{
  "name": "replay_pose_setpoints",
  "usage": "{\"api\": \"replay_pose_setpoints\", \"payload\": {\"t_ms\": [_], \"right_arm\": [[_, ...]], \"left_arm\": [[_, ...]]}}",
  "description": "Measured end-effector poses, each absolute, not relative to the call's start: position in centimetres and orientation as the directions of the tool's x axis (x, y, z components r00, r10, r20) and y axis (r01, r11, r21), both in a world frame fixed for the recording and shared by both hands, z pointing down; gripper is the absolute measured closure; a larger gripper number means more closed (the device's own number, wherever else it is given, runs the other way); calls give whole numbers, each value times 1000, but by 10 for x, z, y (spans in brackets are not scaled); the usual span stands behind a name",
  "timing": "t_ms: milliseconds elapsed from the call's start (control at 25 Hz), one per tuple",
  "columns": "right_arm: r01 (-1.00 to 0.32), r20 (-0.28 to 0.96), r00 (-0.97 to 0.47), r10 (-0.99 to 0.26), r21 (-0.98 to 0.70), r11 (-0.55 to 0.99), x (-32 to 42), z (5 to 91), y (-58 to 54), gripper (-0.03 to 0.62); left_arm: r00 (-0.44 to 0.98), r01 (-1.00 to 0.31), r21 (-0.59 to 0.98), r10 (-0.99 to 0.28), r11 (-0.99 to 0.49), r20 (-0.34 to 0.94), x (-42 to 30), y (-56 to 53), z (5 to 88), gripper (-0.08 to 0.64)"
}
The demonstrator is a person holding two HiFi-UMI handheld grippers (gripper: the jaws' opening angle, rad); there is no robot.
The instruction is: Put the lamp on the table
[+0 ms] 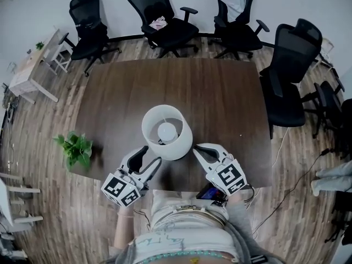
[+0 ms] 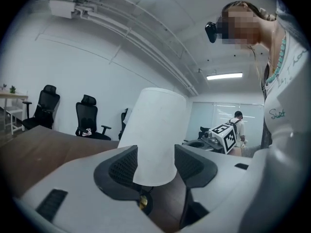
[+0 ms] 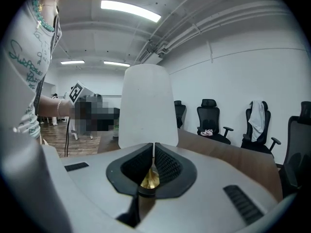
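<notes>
Black office chairs (image 1: 165, 15) ring a dark wooden tabletop (image 1: 220, 92) in a white-walled room with a plank floor (image 1: 49, 180). A potted plant (image 1: 75, 147) sits at the tabletop's left edge.

From the head view, the lamp (image 1: 166, 131) is over the near middle of the tabletop, close to the edge by the person. Its white shade (image 3: 146, 106) is upright, with the bulb showing inside it from above. No view shows the base clearly, so I cannot tell whether the lamp rests on the wood or is held just above it.

The right gripper (image 1: 199, 150) reaches in from the lamp's right side, under the shade's rim. In the right gripper view its jaws are pressed almost together, with only a thin slit between the dark pads. The lamp's brass-coloured stem (image 3: 149, 178) sits in that slit low down, so these jaws grip the lamp below the shade, which rises just beyond and above them.

The left gripper (image 1: 152, 154) comes in from the lamp's left side at the same height. In the left gripper view its jaws stand apart. The shade's lower rim shows through the gap, and a bit of the brass-coloured stem shows low between the pads. Neither pad appears to press on it.
</notes>
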State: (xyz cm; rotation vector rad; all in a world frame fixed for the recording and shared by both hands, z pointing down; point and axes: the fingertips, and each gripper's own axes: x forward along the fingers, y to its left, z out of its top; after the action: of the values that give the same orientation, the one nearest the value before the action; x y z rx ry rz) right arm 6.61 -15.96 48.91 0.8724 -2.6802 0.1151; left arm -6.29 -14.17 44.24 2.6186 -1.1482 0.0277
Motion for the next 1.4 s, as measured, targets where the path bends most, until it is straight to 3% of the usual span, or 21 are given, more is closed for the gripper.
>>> {"api": "replay_pose_setpoints", "payload": {"t_ms": [160,640,960,1400], "right_arm": [[-560,322,-779,-538,31,828,68,488,-154,565],[-543,276,-803,-528,25,839,47,468,-143,565],[-549,292,-795,-532,31,836,28,464,-131,565],[-585,316,-760,-568,50,810,-3,457,-114,565]], "left_arm": [[659,-748,218,-741,-627,129,-59,-134,438,405],[671,-737,208,-733,-643,111,-60,-124,440,524],[705,-709,158,-690,-687,163,-56,-119,440,548],[712,-702,161,-690,-694,129,-63,-117,423,549]]}}
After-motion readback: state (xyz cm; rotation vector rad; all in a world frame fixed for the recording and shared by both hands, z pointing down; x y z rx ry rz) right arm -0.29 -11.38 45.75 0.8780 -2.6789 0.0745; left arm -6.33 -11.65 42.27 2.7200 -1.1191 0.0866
